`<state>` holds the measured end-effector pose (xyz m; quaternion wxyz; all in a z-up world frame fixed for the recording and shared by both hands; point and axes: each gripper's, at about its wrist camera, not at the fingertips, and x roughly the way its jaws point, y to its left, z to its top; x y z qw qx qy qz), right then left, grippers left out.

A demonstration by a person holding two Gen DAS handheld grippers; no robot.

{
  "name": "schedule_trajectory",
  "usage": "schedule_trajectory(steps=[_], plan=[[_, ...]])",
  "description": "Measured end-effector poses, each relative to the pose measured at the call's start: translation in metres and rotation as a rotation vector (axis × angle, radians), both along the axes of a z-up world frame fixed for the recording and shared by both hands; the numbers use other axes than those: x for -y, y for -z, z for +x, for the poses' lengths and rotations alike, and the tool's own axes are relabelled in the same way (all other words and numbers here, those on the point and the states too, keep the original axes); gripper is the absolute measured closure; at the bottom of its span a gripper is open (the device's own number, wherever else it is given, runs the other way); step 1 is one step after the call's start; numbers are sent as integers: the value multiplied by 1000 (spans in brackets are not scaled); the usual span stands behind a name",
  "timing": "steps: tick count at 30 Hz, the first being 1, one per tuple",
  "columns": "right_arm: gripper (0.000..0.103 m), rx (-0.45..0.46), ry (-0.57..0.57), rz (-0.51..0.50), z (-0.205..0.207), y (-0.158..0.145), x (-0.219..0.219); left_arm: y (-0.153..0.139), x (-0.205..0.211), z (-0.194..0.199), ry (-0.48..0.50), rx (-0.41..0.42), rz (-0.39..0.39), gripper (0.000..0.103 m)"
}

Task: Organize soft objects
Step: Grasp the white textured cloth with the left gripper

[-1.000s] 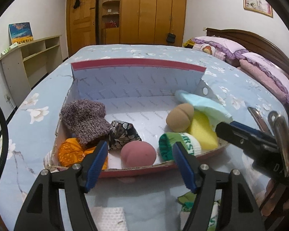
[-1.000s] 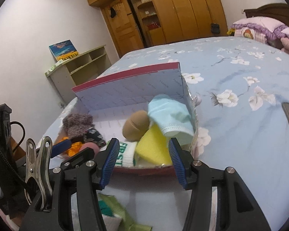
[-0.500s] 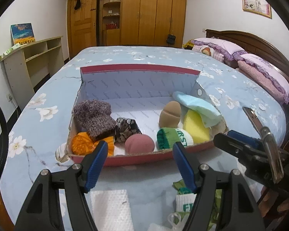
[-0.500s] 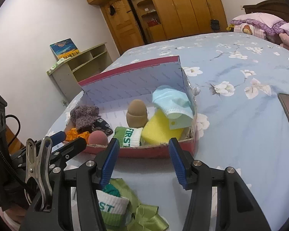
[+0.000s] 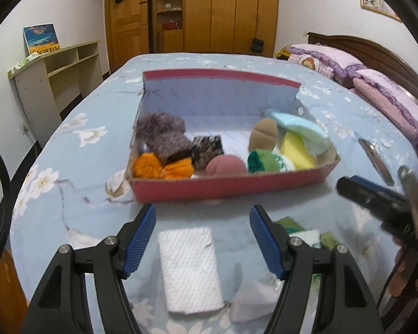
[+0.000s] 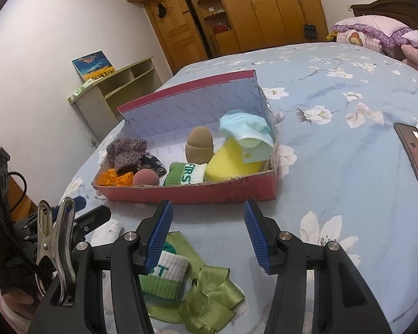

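Observation:
A red cardboard box [image 5: 231,186] [image 6: 192,194] on the bed holds several soft things: a purple knit piece [image 5: 161,135], an orange cloth [image 5: 153,167], a pink sponge [image 5: 225,165], a tan sponge [image 6: 199,144], a green-white sock [image 6: 185,174], a yellow sponge [image 6: 231,161] and a blue face mask [image 6: 246,129]. My left gripper [image 5: 203,239] is open and empty over a white textured pad [image 5: 189,267]. My right gripper [image 6: 206,233] is open and empty above a second green-white sock [image 6: 167,275] and a green ribbon [image 6: 209,300].
A phone [image 6: 416,156] lies on the blue flowered bedspread [image 6: 334,139] to the right. Pillows [image 5: 390,103] and a headboard are at far right. A low shelf [image 5: 55,80] stands by the left wall, wardrobes behind.
Both grippers have pulled back from the box toward the near bed edge. The white pad, second sock and ribbon have come into view beneath them. Both stayed open.

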<state>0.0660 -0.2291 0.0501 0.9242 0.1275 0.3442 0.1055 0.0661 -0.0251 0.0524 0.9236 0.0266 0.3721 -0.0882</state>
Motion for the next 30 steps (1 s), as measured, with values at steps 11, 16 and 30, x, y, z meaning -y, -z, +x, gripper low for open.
schedule_trajectory(steps=[11, 16, 30], plan=[[49, -31, -54, 25, -17, 12, 2, 25, -12, -5, -68, -56, 37, 30], [49, -40, -76, 56, -19, 17, 2, 38, -18, -4, -82, -94, 23, 30], [49, -46, -105, 34, -24, 18, -12, 61, -26, -2, -113, -118, -39, 23]])
